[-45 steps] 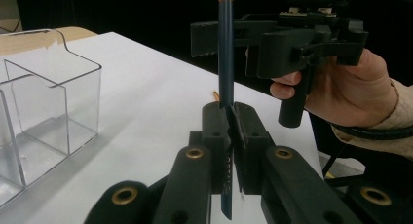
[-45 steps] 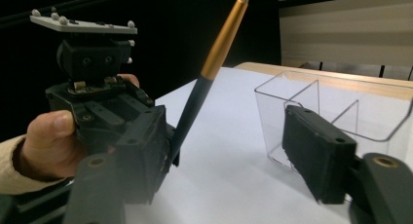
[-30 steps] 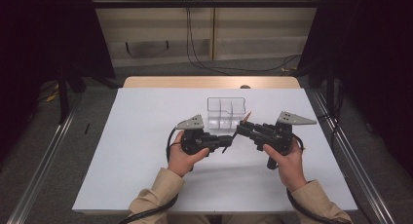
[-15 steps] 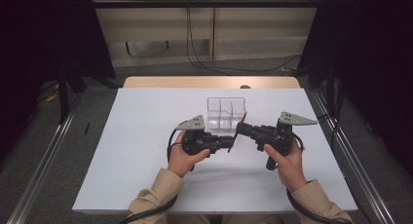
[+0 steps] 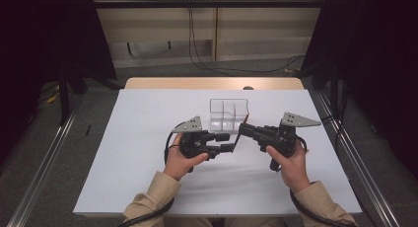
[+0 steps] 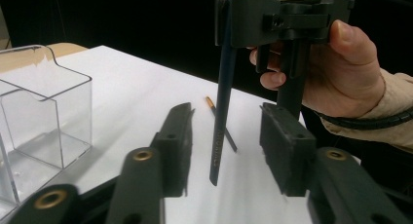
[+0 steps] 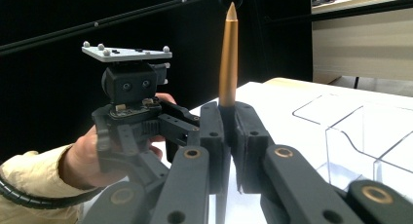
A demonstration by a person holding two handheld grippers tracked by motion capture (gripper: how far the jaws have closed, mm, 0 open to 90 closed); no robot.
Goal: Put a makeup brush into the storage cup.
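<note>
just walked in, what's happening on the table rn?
A person with a gripper in each hand is passing a pencil from one to the other. The right gripper is shut on it, holding it upright above the white table. The left gripper has just been opening; the pencil's lower end hangs between its jaws, untouched. A clear plastic organizer stands just behind them, and a second pencil lies on the table.

The pencil has a dark blue shaft with faint gold lettering, and its other end is golden-orange. Both hand-held grippers — left and right — are matt black with brass-coloured rivets, each topped by a grey plate. The worktop is white, edged in pale wood; the organiser is clear. Sleeves are beige.
</note>
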